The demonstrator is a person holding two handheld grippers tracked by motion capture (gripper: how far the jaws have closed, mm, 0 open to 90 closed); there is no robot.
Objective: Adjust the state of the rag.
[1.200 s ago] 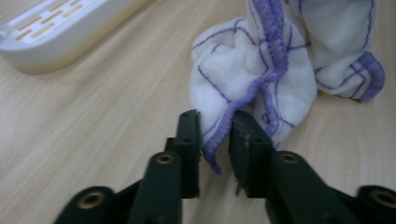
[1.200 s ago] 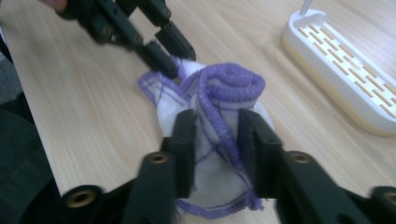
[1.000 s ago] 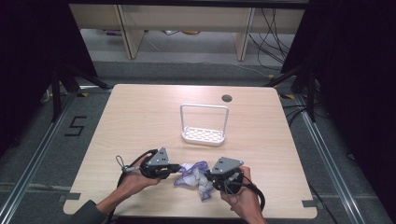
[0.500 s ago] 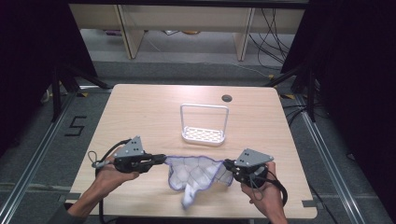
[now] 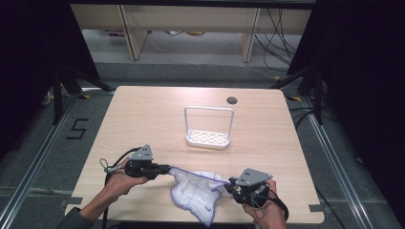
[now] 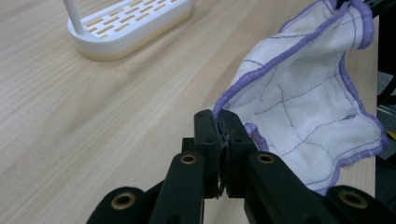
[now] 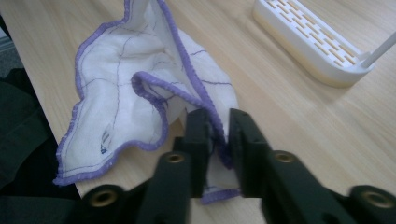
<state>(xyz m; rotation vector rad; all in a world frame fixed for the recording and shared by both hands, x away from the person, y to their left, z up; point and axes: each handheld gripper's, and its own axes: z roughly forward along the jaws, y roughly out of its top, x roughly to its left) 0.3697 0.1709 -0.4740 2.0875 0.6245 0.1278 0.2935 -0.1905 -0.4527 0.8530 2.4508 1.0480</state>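
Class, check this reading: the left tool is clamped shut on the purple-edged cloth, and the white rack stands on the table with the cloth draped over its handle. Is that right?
Not quite. The left tool is indeed shut on the cloth, and the white rack stands on the table, but its handle is bare. The cloth hangs between the two tools, well apart from the rack, as the high view shows.

I'm seeing my left gripper (image 5: 165, 168) and right gripper (image 5: 228, 186) each built of matte black linkage bars with brass-coloured pivot bushings, blocky black pads (image 6: 207, 135), a grey three-cornered plate on top and a black cable trailing off, plus a dark sleeve (image 5: 76, 220) at my left forearm.
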